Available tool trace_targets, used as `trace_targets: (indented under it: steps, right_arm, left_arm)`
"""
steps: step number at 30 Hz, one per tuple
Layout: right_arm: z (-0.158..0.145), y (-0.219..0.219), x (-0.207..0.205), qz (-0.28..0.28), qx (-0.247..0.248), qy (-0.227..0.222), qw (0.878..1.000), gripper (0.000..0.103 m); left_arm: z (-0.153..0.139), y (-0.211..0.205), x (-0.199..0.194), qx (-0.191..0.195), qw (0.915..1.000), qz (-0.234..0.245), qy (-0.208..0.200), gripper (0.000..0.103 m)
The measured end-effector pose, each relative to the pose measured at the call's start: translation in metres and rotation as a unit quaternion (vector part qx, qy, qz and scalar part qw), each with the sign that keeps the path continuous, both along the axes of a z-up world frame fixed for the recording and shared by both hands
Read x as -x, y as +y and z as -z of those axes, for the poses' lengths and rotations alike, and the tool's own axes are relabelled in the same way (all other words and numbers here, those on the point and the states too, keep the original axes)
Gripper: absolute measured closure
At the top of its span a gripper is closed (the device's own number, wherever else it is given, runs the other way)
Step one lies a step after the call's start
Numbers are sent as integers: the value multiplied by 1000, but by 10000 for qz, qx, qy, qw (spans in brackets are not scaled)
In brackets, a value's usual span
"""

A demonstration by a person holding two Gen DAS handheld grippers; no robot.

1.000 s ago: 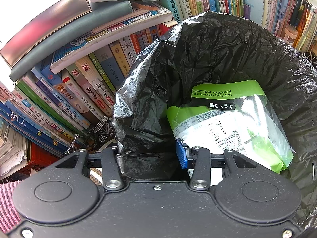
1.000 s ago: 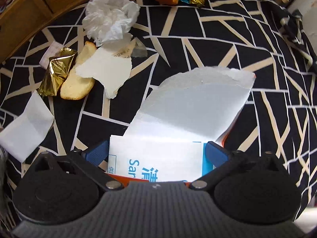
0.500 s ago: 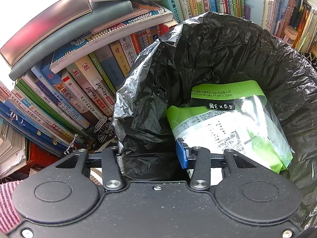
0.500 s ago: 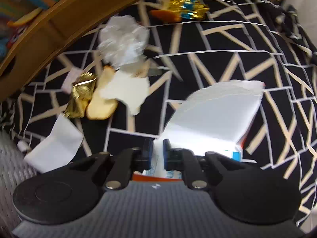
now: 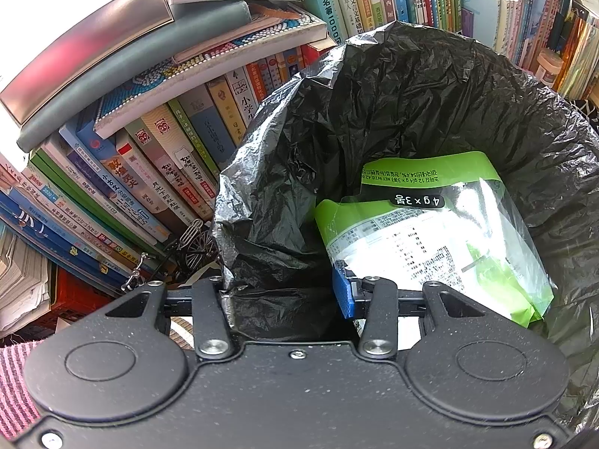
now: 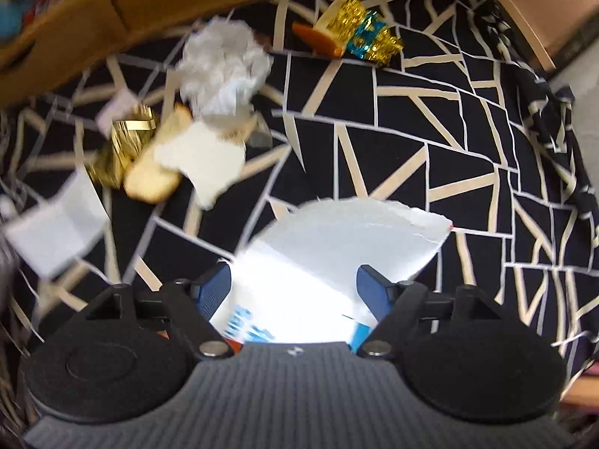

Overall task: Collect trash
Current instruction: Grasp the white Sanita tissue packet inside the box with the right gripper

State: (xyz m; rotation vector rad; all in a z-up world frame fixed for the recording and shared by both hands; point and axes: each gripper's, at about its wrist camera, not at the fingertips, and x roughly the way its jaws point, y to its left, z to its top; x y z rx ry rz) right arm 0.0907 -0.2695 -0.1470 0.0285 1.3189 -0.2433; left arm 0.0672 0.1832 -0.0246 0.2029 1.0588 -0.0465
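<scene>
In the left wrist view my left gripper point(image 5: 284, 295) is shut on the bunched rim of a black trash bag point(image 5: 393, 104) and holds its mouth open. A green and clear snack packet point(image 5: 430, 232) lies inside the bag. In the right wrist view my right gripper point(image 6: 294, 292) points down at a torn white packet with blue print point(image 6: 337, 247) on the patterned cloth point(image 6: 449, 149). Its jaws are opening, and the packet lies between the blue pads point(image 6: 215, 292) without being pinched.
More trash lies to the left on the cloth: crumpled tissue point(image 6: 224, 67), a gold wrapper point(image 6: 123, 146), a biscuit piece point(image 6: 153, 183), torn paper point(image 6: 206, 161) and a white slip point(image 6: 56, 228). A gold and blue wrapper point(image 6: 367, 33) lies farther off. Books point(image 5: 149, 172) crowd the bag's left.
My right gripper's jaws closed over the white packet's near edge, then spread apart again, and its view rolled slightly. The left gripper and the bag have not moved.
</scene>
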Motion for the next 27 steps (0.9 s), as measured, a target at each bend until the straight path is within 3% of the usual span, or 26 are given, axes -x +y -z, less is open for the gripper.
trace_targets:
  steps: [4,6,8,14,20,23,24,25,26,27]
  right_arm:
    - [17,2,9,-439,-191,464,9978,11]
    - [23,6,11,-675,-371,583,9953,0]
    - [31,12,15,-1040,-629,823,9892,0]
    - [32,21,23,-1204,-481,736,9888,0]
    - [29,35,47,-863,-477,368,9944,6]
    - [21,38,50,-707,-537,180,9959,20]
    - [16,40,50,-690,-549,94,9961,34]
    - [9,44,51,-590,-573,-46,9966,63]
    - [5,44,49,-399,-588,-93,9974,84]
    - [5,43,46,-199,-582,-93,9981,98]
  left_arm:
    - [0,-1,0,-11,10000,-6,2,62]
    - [0,-1,-1,-18,10000,-20,12,62]
    - [0,-1,-1,-27,10000,-23,15,62]
    - [1,-2,-2,-39,10000,-41,23,62]
    - [1,-2,-2,-53,10000,-54,28,62]
    - [2,-1,-3,-56,10000,-51,25,62]
    - [2,-1,-3,-57,10000,-52,23,62]
    - [2,0,-3,-54,10000,-49,23,62]
    - [2,0,-3,-52,10000,-47,24,62]
    - [2,0,-3,-50,10000,-47,25,62]
